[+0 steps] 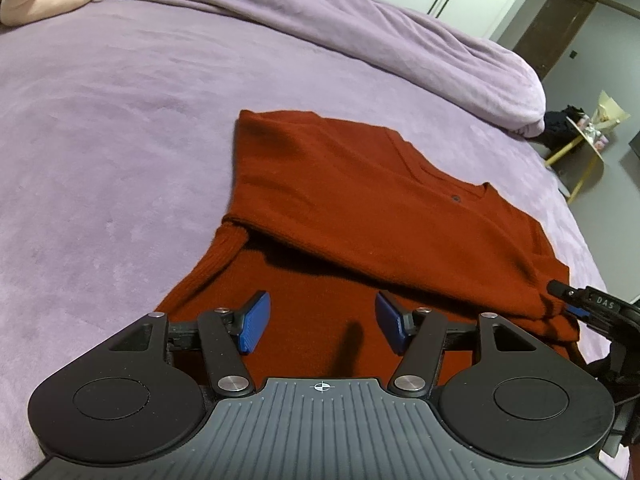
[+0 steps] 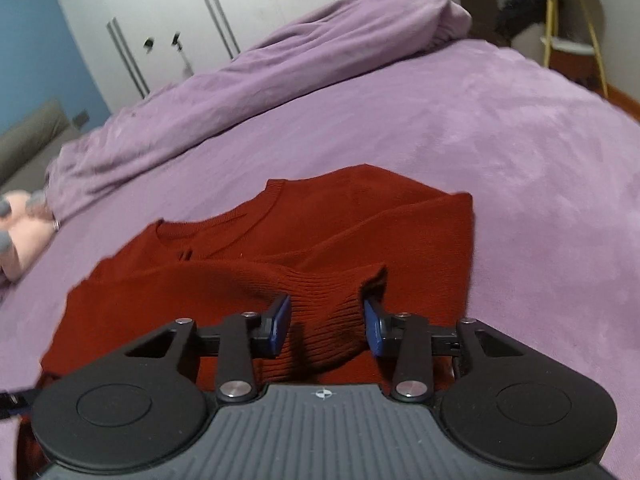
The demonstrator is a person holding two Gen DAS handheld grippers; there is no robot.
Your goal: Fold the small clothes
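Both hand-held grippers hover over a red sweater on the purple bed.

Left hand-held gripper (image 1: 322, 322) stands wide open, empty, above the sweater (image 1: 360, 208). Right hand-held gripper (image 2: 326, 326) is part open; a ribbed cuff (image 2: 328, 312) lies between its pads, apparently unpinched. Sweater lies partly folded, a sleeve across the body, neckline pointing toward the bunched duvet (image 2: 280, 60).

Red sweater (image 1: 360, 208) on purple bed (image 1: 120, 120)
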